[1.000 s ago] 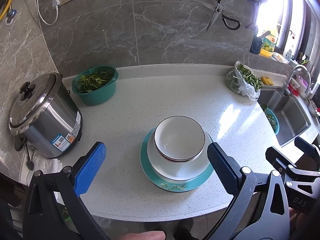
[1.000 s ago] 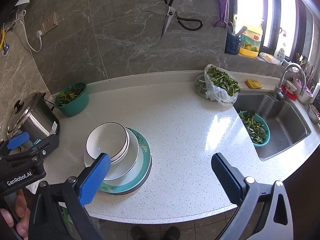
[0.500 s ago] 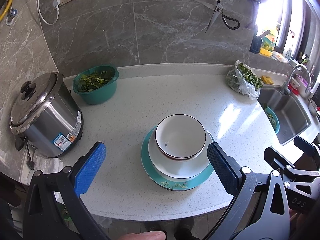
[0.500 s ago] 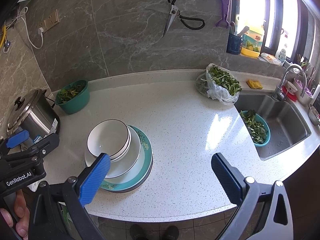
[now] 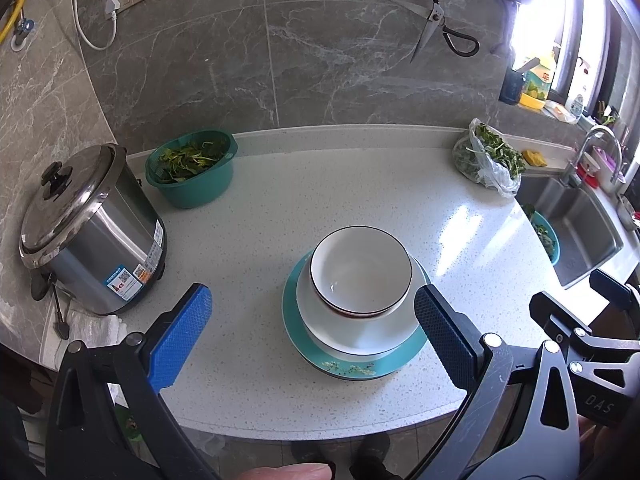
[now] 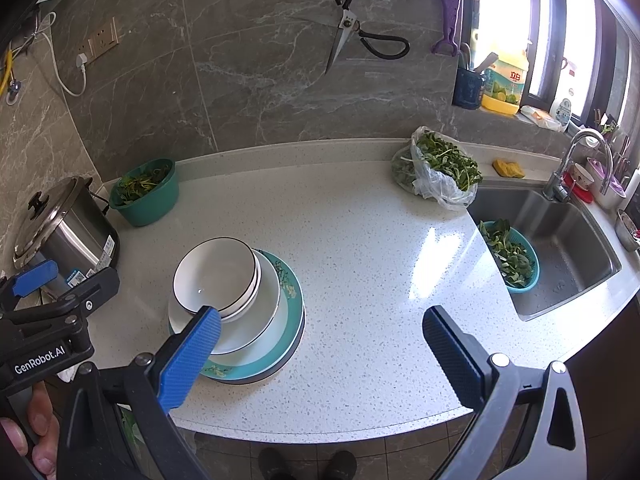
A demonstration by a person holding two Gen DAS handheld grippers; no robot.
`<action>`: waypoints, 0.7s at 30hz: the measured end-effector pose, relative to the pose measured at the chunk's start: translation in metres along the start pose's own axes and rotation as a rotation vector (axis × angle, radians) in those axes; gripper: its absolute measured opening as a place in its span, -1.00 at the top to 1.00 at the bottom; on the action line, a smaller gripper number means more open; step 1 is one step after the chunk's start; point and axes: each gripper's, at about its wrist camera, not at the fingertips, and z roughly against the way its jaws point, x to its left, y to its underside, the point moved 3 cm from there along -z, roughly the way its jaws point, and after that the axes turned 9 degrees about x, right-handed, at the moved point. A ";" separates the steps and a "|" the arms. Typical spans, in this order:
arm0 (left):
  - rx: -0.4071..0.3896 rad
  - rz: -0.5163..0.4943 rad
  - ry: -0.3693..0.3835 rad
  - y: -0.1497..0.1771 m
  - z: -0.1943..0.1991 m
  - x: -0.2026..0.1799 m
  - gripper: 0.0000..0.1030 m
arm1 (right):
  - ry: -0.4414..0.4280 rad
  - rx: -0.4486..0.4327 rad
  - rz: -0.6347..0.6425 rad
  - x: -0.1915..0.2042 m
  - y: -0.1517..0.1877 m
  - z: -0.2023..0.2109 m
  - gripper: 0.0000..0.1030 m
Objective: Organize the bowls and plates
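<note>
Under bowl (image 5: 361,271), plates (image 5: 352,360) half-hidden.

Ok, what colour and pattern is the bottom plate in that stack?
Teal plate with a small pale floral sprig on its rim, clearest in the right wrist view.

Stack of crockery, near front edge of speckled white countertop (image 5: 360,184), upright, level.
- Base: teal plate (image 5: 412,350), (image 6: 294,300), floral motif on rim, lying flat on a darker plate edge just visible beneath in the right wrist view.
- Middle: white plate (image 5: 340,332), (image 6: 264,308), deep, plain, centred on teal plate.
- Top: white bowls (image 5: 360,272), (image 6: 216,272), dark rim line, nested (two rims visible), empty, sitting towards the white plate's far side.
</note>
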 end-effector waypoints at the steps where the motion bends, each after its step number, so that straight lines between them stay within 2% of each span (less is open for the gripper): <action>1: 0.001 0.001 -0.001 0.000 0.000 0.000 -1.00 | -0.002 -0.001 0.001 0.000 -0.001 0.000 -1.00; 21: 0.008 -0.001 0.000 0.000 -0.005 0.001 -1.00 | -0.005 0.005 0.009 -0.002 -0.001 -0.001 -1.00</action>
